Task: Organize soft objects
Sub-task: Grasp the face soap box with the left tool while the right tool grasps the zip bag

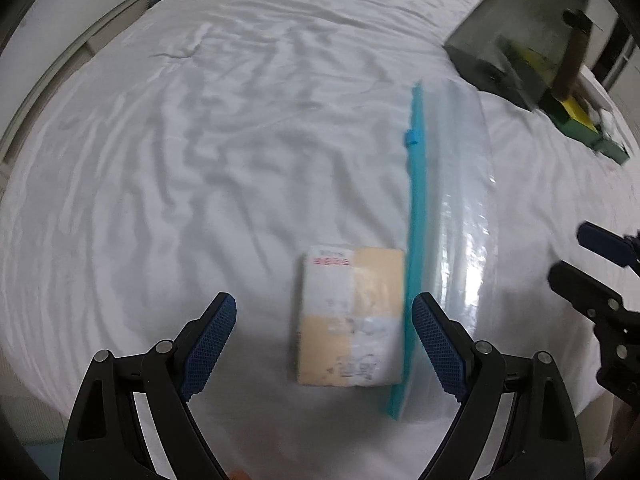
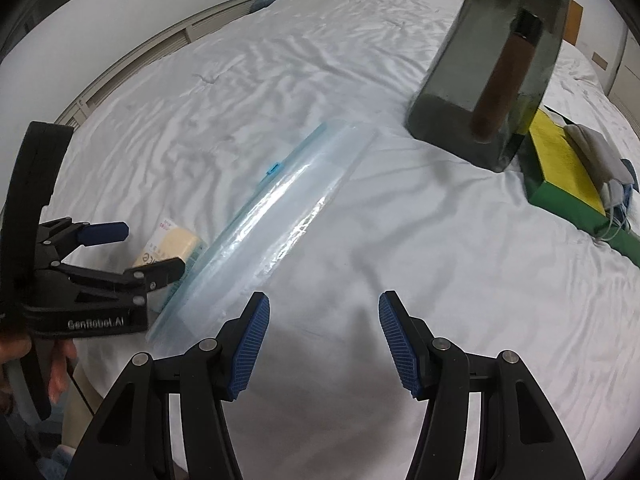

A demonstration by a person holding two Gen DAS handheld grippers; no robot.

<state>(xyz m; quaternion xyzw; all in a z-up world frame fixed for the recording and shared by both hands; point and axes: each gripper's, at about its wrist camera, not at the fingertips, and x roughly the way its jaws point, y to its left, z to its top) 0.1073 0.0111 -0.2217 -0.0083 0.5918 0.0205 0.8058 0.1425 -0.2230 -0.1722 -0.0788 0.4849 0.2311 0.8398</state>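
Observation:
A beige and white soft pack (image 1: 352, 316) lies on the white bed sheet (image 1: 200, 140), just left of a clear zip bag (image 1: 456, 208) with a blue zipper strip (image 1: 416, 200). My left gripper (image 1: 324, 320) is open and hovers over the pack, its fingers on either side. In the right wrist view my right gripper (image 2: 324, 320) is open and empty over bare sheet, right of the zip bag (image 2: 276, 216). The pack (image 2: 172, 246) shows there partly behind the left gripper (image 2: 140, 248).
A dark grey fabric bin (image 2: 488, 64) with a brown handle stands at the back right. A green and yellow box (image 2: 568, 172) with white cloths and cables lies beside it. A wall and radiator grille run along the left of the bed.

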